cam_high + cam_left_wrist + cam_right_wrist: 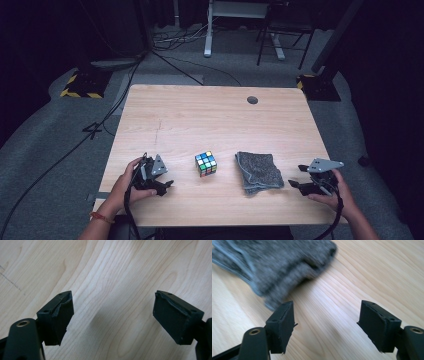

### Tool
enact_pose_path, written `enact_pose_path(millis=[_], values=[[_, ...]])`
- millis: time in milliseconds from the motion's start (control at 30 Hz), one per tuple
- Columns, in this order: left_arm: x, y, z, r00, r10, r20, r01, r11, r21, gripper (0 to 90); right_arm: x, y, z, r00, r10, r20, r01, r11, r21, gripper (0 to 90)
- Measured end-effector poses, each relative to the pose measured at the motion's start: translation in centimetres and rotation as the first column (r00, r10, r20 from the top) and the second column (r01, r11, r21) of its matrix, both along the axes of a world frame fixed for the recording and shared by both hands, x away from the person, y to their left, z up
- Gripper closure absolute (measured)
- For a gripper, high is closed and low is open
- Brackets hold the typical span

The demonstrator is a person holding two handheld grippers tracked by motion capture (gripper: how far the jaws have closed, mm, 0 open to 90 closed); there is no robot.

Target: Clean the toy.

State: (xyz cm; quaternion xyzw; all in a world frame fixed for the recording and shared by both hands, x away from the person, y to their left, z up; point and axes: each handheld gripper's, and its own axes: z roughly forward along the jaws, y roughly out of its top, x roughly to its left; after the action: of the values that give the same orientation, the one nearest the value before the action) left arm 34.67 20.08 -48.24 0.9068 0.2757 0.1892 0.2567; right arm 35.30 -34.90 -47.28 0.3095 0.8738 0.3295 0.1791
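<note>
A scrambled Rubik's cube (206,163) stands near the front middle of the wooden table (210,115). To its right lies a folded grey cloth (258,171) (272,267). My left gripper (167,186) (112,317) hovers low over bare wood left of the cube, its jaws apart with nothing between them. Just right of the cloth, my right gripper (296,176) (325,325) points toward it; its jaws stand wide over bare wood, and the cloth's corner lies just beyond the left fingertip.
A round cable hole (252,100) sits near the table's far right edge. Cables (165,60), a yellow-black striped stand foot (82,82) and chair and desk legs (280,45) are on the grey floor behind the table.
</note>
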Motion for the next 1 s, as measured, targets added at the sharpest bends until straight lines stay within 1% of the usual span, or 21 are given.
enact_pose_path(millis=[33,67,100,200,233,333,367,433,500,533,600,1000], values=[[0.1,0.2,-0.3,1.0,0.004,-0.008,-0.004,1.0,0.004,17.1,0.0,-0.4,-0.2,0.9999,-0.012,-0.002,0.012,1.0,0.008,28.8],[0.2,0.4,-0.4,0.9999,0.007,-0.013,-0.007,1.0,-0.004,16.8,-0.1,-0.9,-0.5,0.9995,-0.03,-0.008,0.03,0.999,0.017,28.8],[0.3,0.7,-0.4,0.9995,0.02,-0.025,-0.02,0.9996,-0.022,16.5,-0.1,-1.2,-0.7,0.9992,-0.04,-0.009,0.04,0.999,0.018,28.8],[0.4,1.3,-0.6,0.9987,0.033,-0.039,-0.035,0.9982,-0.048,16.5,-0.3,-2.5,-1.4,0.9967,-0.078,-0.022,0.078,0.996,0.035,28.8],[0.4,1.5,-0.7,0.9983,0.036,-0.047,-0.039,0.9969,-0.068,16.6,-0.3,-2.7,-1.6,0.9959,-0.088,-0.023,0.089,0.995,0.04,28.7],[0.5,2.3,-1.1,0.9945,0.055,-0.089,-0.067,0.9893,-0.13,16.5,-0.6,-3.6,-2.3,0.9927,-0.115,-0.038,0.117,0.991,0.064,27.7],[0.6,2.5,-1.2,0.9936,0.063,-0.094,-0.076,0.9867,-0.144,16.5,-0.6,-3.8,-2.5,0.9917,-0.122,-0.039,0.125,0.989,0.084,27.5],[0.6,2.9,-1.6,0.9891,0.079,-0.124,-0.102,0.9762,-0.192,16.4,-0.7,-4.2,-2.8,0.9897,-0.137,-0.041,0.141,0.983,0.114,26.9],[0.5,3.3,-1.9,0.9923,0.067,-0.104,-0.089,0.9703,-0.225,15.8,-0.9,-4.5,-3.0,0.9887,-0.147,-0.028,0.15,0.98,0.133,26.5],[0.5,3.4,-2.1,0.9936,0.06,-0.096,-0.082,0.9678,-0.238,15.6,-0.9,-4.4,-3.0,0.9877,-0.154,-0.025,0.156,0.979,0.13,24.6],[0.4,3.5,-2.1,0.994,0.062,-0.09,-0.082,0.9664,-0.244,15.5,-0.9,-4.5,-3.0,0.9858,-0.166,-0.028,0.168,0.978,0.125,23.1],[0.4,3.4,-2.1,0.9934,0.071,-0.09,-0.091,0.9659,-0.242,15.4,-0.9,-4.5,-3.0,0.9858,-0.166,-0.028,0.168,0.978,0.125,23.1]])
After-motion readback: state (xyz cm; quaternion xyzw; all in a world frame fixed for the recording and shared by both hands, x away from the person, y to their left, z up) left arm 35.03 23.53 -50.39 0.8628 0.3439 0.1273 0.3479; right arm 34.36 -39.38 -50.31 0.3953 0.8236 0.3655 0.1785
